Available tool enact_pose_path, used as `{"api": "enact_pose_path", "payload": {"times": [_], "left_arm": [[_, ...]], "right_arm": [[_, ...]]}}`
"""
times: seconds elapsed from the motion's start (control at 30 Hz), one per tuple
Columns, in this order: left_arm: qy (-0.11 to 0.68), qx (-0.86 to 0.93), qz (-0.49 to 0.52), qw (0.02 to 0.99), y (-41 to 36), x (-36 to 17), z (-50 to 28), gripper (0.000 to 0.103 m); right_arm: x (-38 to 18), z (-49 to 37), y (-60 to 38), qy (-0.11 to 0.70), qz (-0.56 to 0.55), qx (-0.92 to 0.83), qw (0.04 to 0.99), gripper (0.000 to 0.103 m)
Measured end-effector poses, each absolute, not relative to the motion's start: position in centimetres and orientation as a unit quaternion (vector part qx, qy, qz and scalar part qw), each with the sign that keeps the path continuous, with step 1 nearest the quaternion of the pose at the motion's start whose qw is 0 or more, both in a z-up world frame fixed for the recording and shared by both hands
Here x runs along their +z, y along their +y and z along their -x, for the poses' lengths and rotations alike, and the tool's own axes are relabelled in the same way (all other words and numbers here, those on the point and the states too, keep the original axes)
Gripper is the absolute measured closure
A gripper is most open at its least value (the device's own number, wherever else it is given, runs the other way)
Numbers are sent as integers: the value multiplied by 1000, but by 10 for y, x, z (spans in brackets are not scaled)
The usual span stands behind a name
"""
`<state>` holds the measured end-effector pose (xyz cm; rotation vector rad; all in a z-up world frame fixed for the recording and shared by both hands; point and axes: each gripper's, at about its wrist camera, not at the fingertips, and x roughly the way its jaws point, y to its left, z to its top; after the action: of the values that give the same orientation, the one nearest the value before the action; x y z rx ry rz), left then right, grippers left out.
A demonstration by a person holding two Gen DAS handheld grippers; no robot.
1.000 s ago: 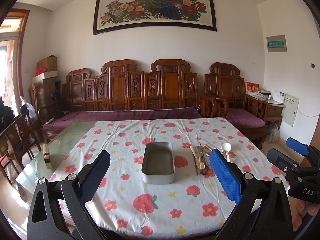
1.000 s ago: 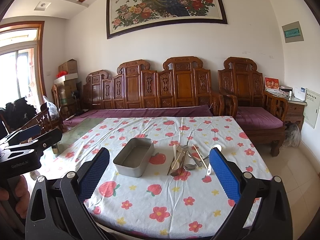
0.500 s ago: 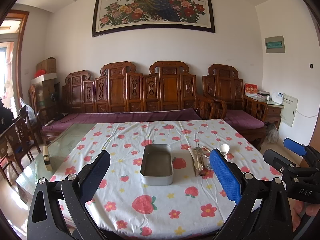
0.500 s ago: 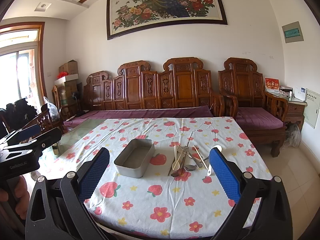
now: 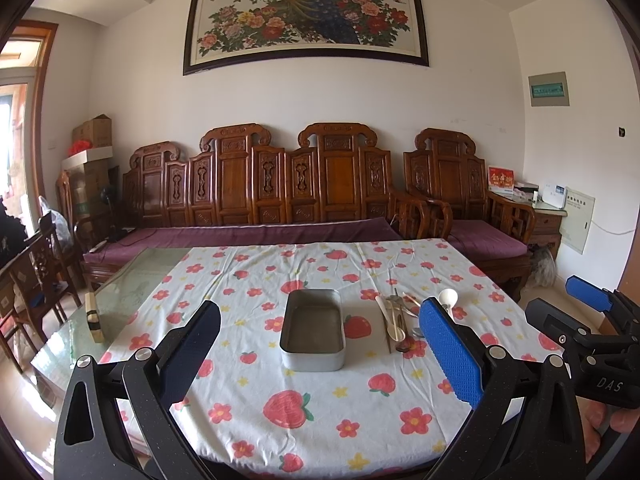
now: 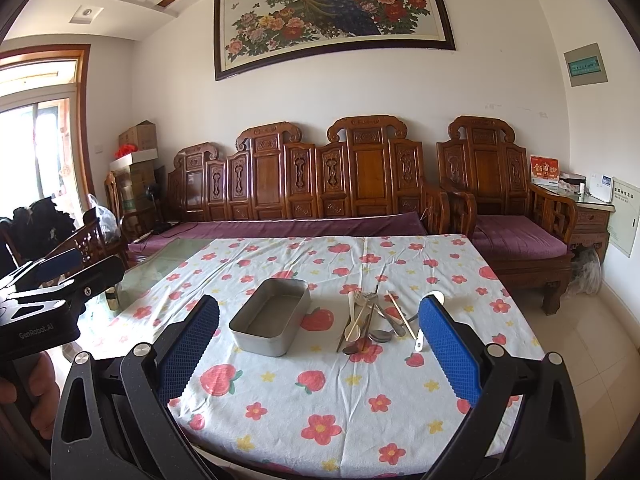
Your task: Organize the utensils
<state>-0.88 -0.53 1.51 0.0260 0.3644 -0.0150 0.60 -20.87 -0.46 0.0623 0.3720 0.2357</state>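
An empty grey metal tin (image 5: 313, 330) (image 6: 271, 321) sits in the middle of the table. Just right of it lies a loose pile of utensils (image 5: 396, 318) (image 6: 370, 320): spoons, a fork and chopsticks. A white spoon (image 5: 447, 298) (image 6: 424, 328) lies a little further right, partly hidden by a pad. My left gripper (image 5: 320, 354) is open and empty, held above the table's near edge, short of the tin. My right gripper (image 6: 320, 354) is also open and empty, short of the utensils; it also shows in the left wrist view (image 5: 588, 320).
The table wears a strawberry and flower cloth (image 5: 280, 408); its bare glass top (image 5: 132, 292) shows at the left with a small wooden block (image 5: 93, 318) on it. A carved wooden sofa (image 5: 280, 200) stands behind. Wooden chairs (image 5: 36, 276) stand at the left.
Both views have risen and drawn slightly back from the table; the tin and utensils sit a bit lower in frame. Nothing on the table has moved. Both grippers stay open.
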Motion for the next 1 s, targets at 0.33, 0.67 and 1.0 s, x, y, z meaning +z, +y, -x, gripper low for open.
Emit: {"api": "enact_pose_path", "payload": {"times": [0.33, 0.67, 1.0], "left_arm": [[180, -7, -13, 983, -6, 14, 9, 6], [193, -12, -15, 981, -6, 10, 4, 6], [249, -26, -23, 968, -8, -20, -35, 6]], "right_arm": [[-5, -6, -209, 185, -32, 117, 975, 3], [-12, -9, -205, 191, -38, 121, 973, 3], [-36, -46, -212, 220, -34, 125, 967, 3]]}}
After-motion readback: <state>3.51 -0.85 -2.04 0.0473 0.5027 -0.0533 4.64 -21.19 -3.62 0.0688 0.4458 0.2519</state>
